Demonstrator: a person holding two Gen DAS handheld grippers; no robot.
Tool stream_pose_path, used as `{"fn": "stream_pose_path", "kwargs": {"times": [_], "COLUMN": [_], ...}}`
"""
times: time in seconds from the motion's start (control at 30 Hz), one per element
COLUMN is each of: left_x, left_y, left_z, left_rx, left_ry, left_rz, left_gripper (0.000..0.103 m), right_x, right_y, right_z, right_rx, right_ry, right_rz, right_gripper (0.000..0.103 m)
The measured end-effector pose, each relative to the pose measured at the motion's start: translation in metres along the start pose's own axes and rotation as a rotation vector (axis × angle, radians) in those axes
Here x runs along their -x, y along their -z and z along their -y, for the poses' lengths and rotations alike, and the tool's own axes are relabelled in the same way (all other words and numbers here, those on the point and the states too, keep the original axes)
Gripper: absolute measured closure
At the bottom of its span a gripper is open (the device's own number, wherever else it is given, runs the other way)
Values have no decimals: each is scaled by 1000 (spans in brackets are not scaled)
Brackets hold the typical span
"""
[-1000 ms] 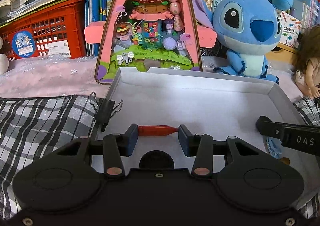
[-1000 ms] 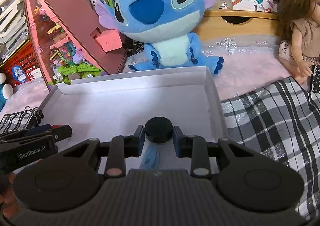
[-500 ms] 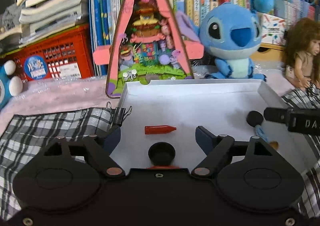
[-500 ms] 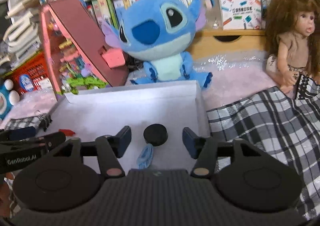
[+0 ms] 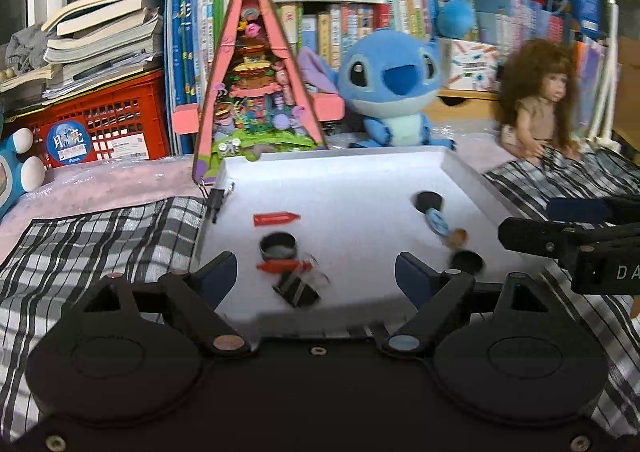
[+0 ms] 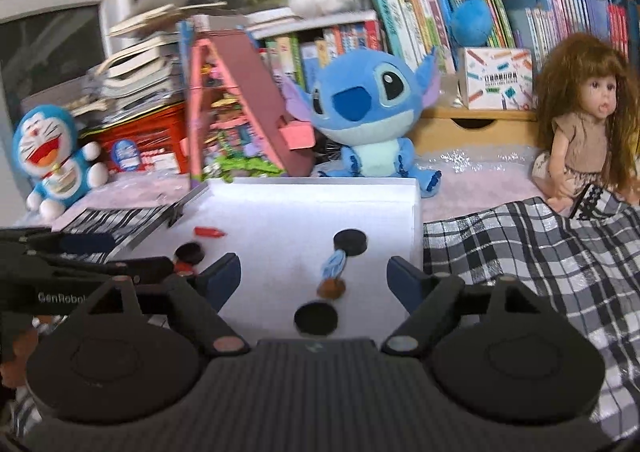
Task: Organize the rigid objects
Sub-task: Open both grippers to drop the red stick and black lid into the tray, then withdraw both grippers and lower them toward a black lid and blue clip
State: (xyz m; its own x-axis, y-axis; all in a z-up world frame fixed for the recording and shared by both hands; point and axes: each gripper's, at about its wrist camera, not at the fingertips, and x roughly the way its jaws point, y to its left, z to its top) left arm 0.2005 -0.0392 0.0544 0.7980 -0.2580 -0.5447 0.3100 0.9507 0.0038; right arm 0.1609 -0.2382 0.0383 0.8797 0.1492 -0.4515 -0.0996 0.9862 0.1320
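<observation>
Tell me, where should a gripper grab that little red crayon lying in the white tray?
Grip the red crayon across its middle, coming straight down from above. It lies flat in the white tray with its pointed tip toward the right, so one finger goes on its far long side and one on its near side; the left gripper, open, is nearer.

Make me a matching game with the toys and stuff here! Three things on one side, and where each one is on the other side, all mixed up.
Things:
1. red crayon
2. blue plush toy
3. doll

Places:
A. sitting on the checked cloth, to the right of the tray
B. lying flat inside the white tray
C. sitting just behind the tray's far edge

Pairs: 1-B, 2-C, 3-A
</observation>
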Motion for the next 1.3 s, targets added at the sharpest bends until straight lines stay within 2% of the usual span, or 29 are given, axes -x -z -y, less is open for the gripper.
{"fn": "stream_pose_path", "kwargs": {"times": [0.27, 0.7, 1.07, 1.3], "left_x": [41, 89, 119, 130], "left_y": [36, 93, 137, 152], "left_z": [10, 11, 12, 22], "left_rx": [-17, 27, 66, 46], "left_ry": [59, 76, 95, 119], "left_rz": [3, -3, -25, -22], "left_gripper": [16, 16, 15, 17], "right_x": [44, 86, 108, 108], "right_y": [31, 77, 112, 125], "right_z": [-6, -14, -34, -43], "right_rx": [43, 65, 157, 188], "right_ry": [-27, -73, -90, -100], "right_rz": [27, 18, 4, -22], "right_gripper": [12, 12, 12, 11]}}
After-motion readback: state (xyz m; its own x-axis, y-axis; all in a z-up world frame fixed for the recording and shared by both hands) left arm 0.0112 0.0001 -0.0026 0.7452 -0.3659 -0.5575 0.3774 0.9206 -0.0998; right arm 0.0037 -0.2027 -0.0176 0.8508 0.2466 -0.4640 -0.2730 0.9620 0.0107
